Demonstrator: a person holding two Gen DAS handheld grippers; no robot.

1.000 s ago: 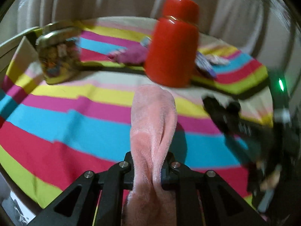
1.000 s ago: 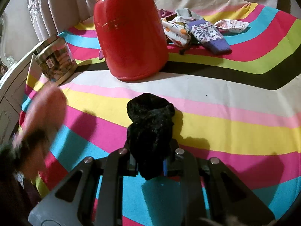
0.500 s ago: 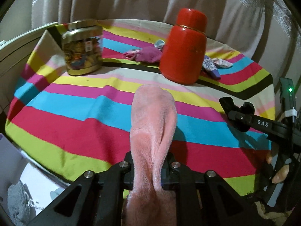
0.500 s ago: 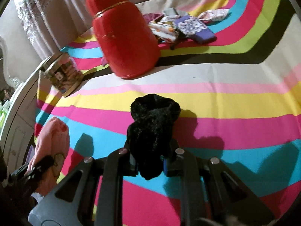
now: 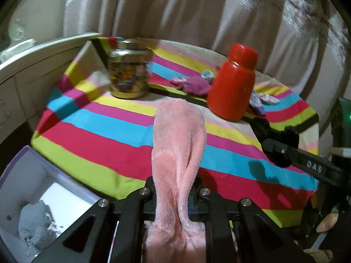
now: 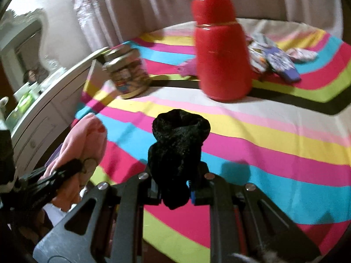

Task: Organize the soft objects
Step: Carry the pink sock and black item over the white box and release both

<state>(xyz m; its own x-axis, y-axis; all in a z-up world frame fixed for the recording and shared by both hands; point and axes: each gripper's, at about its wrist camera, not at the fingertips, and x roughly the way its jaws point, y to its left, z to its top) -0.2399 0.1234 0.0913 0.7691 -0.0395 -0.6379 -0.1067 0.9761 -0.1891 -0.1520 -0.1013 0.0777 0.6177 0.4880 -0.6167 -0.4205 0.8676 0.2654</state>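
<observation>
Clamped in my left gripper (image 5: 175, 194) is a fuzzy pink sock (image 5: 178, 144); my right gripper (image 6: 175, 189) pinches a black sock (image 6: 177, 144), both held above the table edge. Under them lies a striped tablecloth (image 5: 105, 151) in red, blue, pink, yellow and green, with pale curtains (image 5: 175, 17) behind and a white cabinet (image 5: 28, 72) beside. On the cloth stand a red flask (image 5: 233, 87) and a gold-lidded jar (image 5: 129, 76) of colourful contents, with patterned socks (image 6: 278, 61) near the flask. Below the edge, an open white box (image 5: 33, 188) holds a grey knitted item (image 5: 33, 225). "DAS" is printed on my right gripper's arm.
</observation>
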